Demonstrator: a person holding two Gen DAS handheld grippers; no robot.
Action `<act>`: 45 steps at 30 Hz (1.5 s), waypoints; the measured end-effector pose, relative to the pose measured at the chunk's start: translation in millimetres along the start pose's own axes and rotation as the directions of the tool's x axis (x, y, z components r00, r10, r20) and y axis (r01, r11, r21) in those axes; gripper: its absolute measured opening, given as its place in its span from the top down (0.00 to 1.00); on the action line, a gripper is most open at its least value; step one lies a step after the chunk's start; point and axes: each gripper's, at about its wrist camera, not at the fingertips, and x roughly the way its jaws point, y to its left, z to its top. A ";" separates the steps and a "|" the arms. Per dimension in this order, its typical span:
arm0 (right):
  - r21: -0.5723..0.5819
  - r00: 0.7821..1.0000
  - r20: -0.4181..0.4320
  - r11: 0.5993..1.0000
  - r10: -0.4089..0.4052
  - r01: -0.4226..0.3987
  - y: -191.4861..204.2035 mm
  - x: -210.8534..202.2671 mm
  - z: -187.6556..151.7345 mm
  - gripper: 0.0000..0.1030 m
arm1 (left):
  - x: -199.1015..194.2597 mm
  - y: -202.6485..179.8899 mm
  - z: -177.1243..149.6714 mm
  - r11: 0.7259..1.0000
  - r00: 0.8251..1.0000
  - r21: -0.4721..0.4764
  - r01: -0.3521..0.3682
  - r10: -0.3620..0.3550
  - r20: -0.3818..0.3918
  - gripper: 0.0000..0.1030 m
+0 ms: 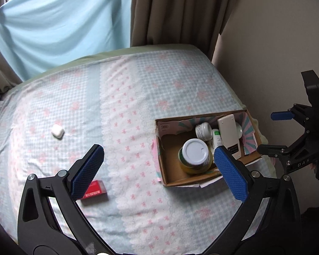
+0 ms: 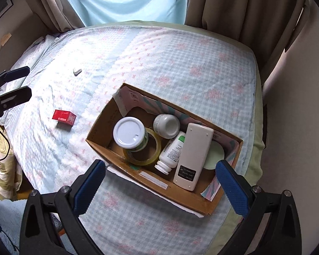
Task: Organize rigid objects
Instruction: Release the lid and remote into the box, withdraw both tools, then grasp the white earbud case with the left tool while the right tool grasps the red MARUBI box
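Observation:
A cardboard box [image 1: 204, 180] [image 2: 151, 178] lies on the bed and holds a white-lidded jar [image 1: 194, 152] [image 2: 129, 132], a tape roll [image 2: 153, 150], a small white jar [image 2: 167, 125], a white bottle [image 2: 173, 150] and a white remote [image 1: 228, 132] [image 2: 194, 155]. A red box [image 1: 95, 190] [image 2: 63, 116] and a small white case [image 1: 57, 130] [image 2: 77, 71] lie on the sheet to the left. My left gripper [image 1: 158, 167] is open and empty above the sheet beside the red box. My right gripper [image 2: 159, 182] is open and empty over the cardboard box's near edge.
The bed [image 1: 125, 89] has a checked blue and pink sheet. Brown curtains [image 1: 176, 12] and a blue sheet [image 1: 59, 25] hang behind it. A wall [image 1: 276, 42] runs along the right side. The right gripper shows in the left wrist view [image 1: 268, 132]; the left gripper shows in the right wrist view [image 2: 24, 84].

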 end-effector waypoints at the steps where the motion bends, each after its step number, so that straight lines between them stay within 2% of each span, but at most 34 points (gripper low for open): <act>1: 0.000 1.000 0.009 1.000 -0.006 0.006 7.1 -4.5 4.0 0.00 | -8.5 7.4 -1.6 1.000 1.000 0.002 -0.002 0.002 0.009 0.00; 6: 0.008 0.998 0.037 0.998 -0.060 0.059 56.2 -26.5 26.1 0.00 | -44.3 58.3 -13.5 1.000 1.000 -0.013 0.004 -0.004 0.029 0.00; 10: 0.032 0.991 0.034 0.991 -0.128 0.127 114.7 -35.4 40.8 0.00 | -67.3 118.3 -26.8 1.000 0.999 -0.024 -0.010 0.010 0.030 0.00; 13: 0.088 0.982 0.022 0.979 -0.186 0.184 162.4 -33.9 49.6 0.00 | -78.1 170.7 -34.7 1.000 1.000 0.007 -0.004 0.003 0.021 0.00; 15: 0.165 0.981 -0.003 0.968 -0.194 0.191 192.0 -26.8 55.6 0.00 | -85.7 209.3 -37.4 1.000 1.000 0.029 -0.012 0.012 0.017 0.00; 19: 0.351 0.988 -0.009 0.924 -0.157 0.150 247.7 -6.8 66.0 0.00 | -93.3 286.6 -36.3 0.998 0.999 0.057 0.010 -0.012 0.039 0.00; 25: 0.537 0.990 -0.027 0.834 -0.137 0.130 316.7 41.5 87.1 0.00 | -61.3 376.1 -29.7 0.993 1.000 0.115 0.000 0.000 -0.005 0.00; 27: 0.618 0.994 -0.028 0.779 -0.109 0.103 329.2 61.2 91.5 0.00 | -42.5 392.7 -25.8 0.991 1.000 0.136 -0.002 0.006 -0.031 0.00; 29: 0.702 0.995 -0.027 0.707 -0.095 0.087 337.1 79.2 92.2 0.00 | -23.2 404.5 -22.1 0.989 0.998 0.147 0.005 0.003 -0.055 0.00; 35: 0.884 0.995 -0.067 0.459 -0.067 0.091 343.1 133.7 80.5 0.00 | 47.5 415.7 -6.4 0.982 0.989 0.183 0.033 -0.005 -0.147 0.00; 40: 0.961 0.994 -0.098 0.256 -0.057 0.109 333.7 178.8 63.7 0.00 | 118.3 401.2 4.2 0.966 0.974 0.253 0.048 0.011 -0.227 0.00; 45: 0.981 0.987 -0.147 0.118 -0.060 0.153 322.1 220.7 51.5 0.00 | 193.0 384.8 2.5 0.951 0.954 0.300 0.072 0.022 -0.300 0.00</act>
